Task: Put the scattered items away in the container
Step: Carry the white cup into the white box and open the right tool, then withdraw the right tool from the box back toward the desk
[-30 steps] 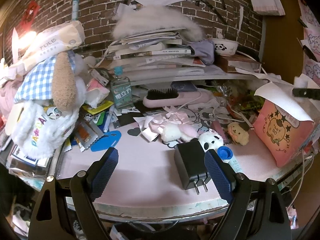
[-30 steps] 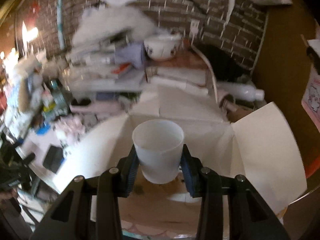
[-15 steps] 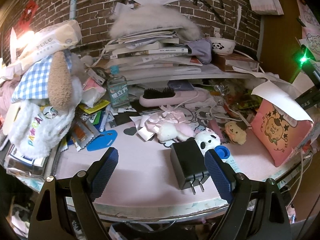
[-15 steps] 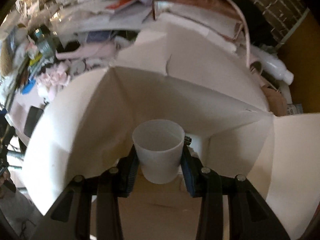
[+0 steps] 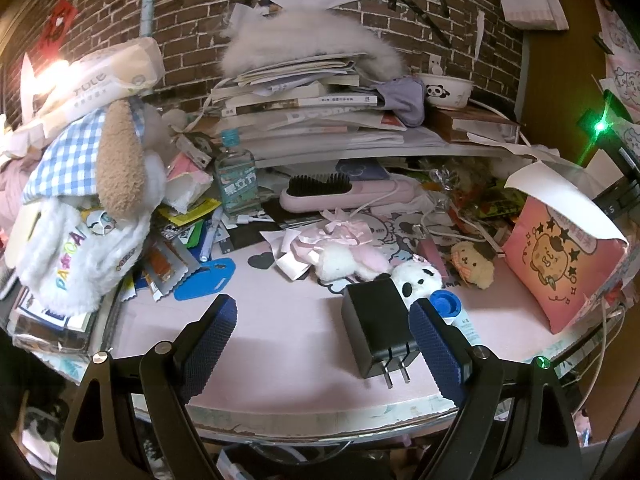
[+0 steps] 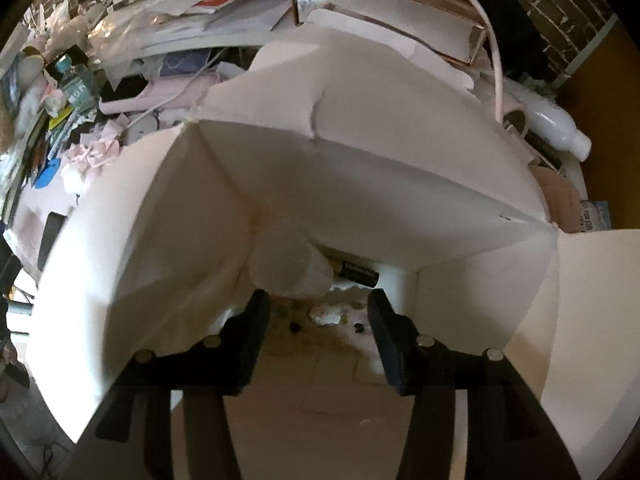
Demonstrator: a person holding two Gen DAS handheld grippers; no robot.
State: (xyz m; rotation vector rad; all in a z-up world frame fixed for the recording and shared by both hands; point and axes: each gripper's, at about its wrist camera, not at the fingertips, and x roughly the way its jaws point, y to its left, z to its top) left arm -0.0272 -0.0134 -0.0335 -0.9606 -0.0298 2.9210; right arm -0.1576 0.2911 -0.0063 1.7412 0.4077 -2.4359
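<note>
Two grippers show, and both have their fingers spread wide with nothing between them. The right gripper (image 6: 318, 312) hangs over the open white box (image 6: 400, 200). Just past its fingers, inside the box, a blurry white cup (image 6: 286, 262) lies beside a black battery (image 6: 358, 272) that reads "DURACELL"; the battery lies sideways. The left gripper (image 5: 322, 334) sits low at the near edge of the pink desk (image 5: 280, 320). A black charger (image 5: 378, 326) lies just inside its right finger, prongs pointing back at the camera. Bare desk fills the gap to its left finger.
</note>
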